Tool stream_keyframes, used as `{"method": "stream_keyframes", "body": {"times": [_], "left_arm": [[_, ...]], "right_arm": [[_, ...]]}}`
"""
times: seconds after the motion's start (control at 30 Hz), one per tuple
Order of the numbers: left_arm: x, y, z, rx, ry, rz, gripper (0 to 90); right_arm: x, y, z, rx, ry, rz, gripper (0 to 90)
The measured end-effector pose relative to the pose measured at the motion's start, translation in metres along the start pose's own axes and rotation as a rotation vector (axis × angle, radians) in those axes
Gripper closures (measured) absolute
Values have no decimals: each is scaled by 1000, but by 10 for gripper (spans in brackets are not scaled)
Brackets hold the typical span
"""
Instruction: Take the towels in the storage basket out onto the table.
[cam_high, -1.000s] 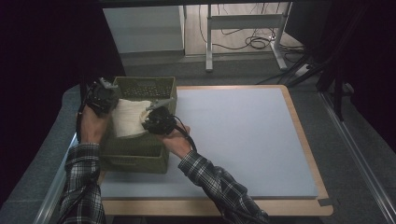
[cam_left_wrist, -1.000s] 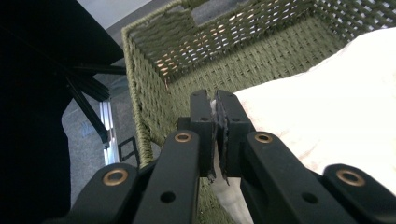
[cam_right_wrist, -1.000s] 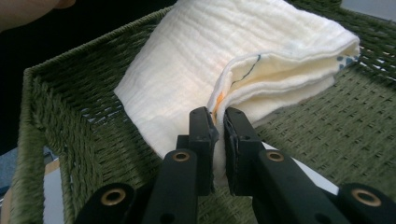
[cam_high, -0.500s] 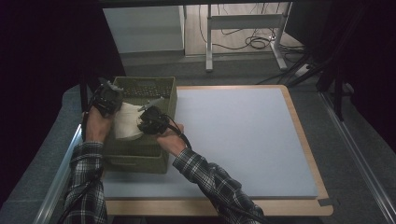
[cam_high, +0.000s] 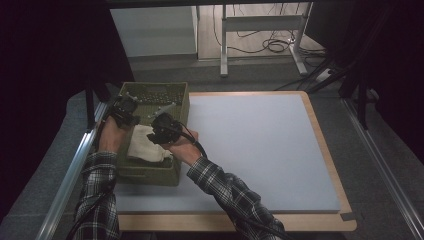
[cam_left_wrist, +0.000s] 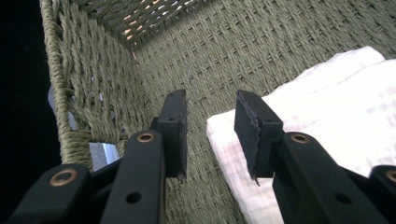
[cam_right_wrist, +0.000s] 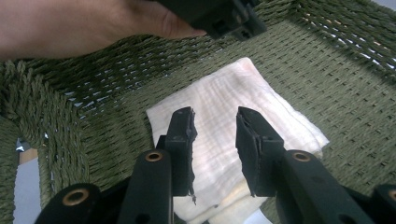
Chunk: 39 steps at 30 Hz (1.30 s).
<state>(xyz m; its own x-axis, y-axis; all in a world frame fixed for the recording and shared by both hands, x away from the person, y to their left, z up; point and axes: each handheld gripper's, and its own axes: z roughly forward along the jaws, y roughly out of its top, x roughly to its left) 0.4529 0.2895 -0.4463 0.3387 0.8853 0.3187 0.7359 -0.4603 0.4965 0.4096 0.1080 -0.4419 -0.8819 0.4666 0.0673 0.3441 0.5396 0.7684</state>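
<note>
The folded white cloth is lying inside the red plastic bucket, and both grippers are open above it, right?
Not quite: the folded white cloth lies in a green woven basket, not a red plastic bucket, as the right gripper view shows. The rest holds: the left gripper and the right gripper are open, gripping nothing.

A folded white cloth (cam_high: 146, 145) lies flat on the floor of a green woven basket (cam_high: 172, 91), at the left of the high view. Its layered edges show and its weave is faintly striped (cam_right_wrist: 233, 121). The basket is rectangular and stands open on the worktop's left edge.
</note>
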Motion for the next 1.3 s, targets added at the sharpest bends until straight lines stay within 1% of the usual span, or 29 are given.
{"method": "stream_keyframes", "body": {"times": [0.07,0.1,0.13,0.17,0.3,0.33,0.4,0.43,0.5,0.63,0.7,0.8,0.87,1.03,1.13,1.23,1.3], "left_arm": [[1,0,0,-6,-6,-14,615],[1,-1,-1,-9,-8,-21,586],[2,-1,-2,-14,-15,-27,586],[3,-1,-3,-24,-19,-42,576],[5,-3,-6,-45,-38,-76,520],[5,-3,-7,-49,-37,-85,506],[5,-4,-8,-55,-41,-96,461],[6,-5,-8,-58,-43,-102,461],[6,-5,-10,-67,-49,-120,422],[5,-5,-13,-84,-69,-146,356],[4,-5,-14,-94,-81,-154,315],[2,-6,-17,-109,-88,-161,264],[0,-7,-19,-123,-102,-176,228],[-1,-12,-21,-140,-139,-212,177],[-2,-15,-23,-150,-151,-227,156],[-4,-16,-25,-153,-154,-225,137],[-6,-16,-27,-159,-156,-224,121]], "right_arm": [[-1,0,-2,-4,-5,-3,647],[-3,-1,-4,-9,-9,0,636],[-3,-1,-4,-9,-9,0,636],[-3,-1,-5,-11,-10,-2,631],[-4,-2,-8,-22,-12,-4,597],[-4,-3,-8,-24,-11,-7,587],[-4,-4,-11,-29,-11,-11,539],[-4,-4,-11,-29,-11,-11,539],[-4,-5,-12,-34,-8,-13,513],[-4,-7,-16,-41,-8,-33,439],[-5,-9,-18,-45,-6,-42,411],[-6,-11,-22,-49,-6,-50,374],[-7,-12,-25,-49,-5,-55,355],[-11,-16,-34,-59,2,-46,319],[-12,-19,-40,-59,1,-51,313],[-14,-23,-45,-64,3,-55,309],[-15,-25,-50,-70,1,-46,308]]}}
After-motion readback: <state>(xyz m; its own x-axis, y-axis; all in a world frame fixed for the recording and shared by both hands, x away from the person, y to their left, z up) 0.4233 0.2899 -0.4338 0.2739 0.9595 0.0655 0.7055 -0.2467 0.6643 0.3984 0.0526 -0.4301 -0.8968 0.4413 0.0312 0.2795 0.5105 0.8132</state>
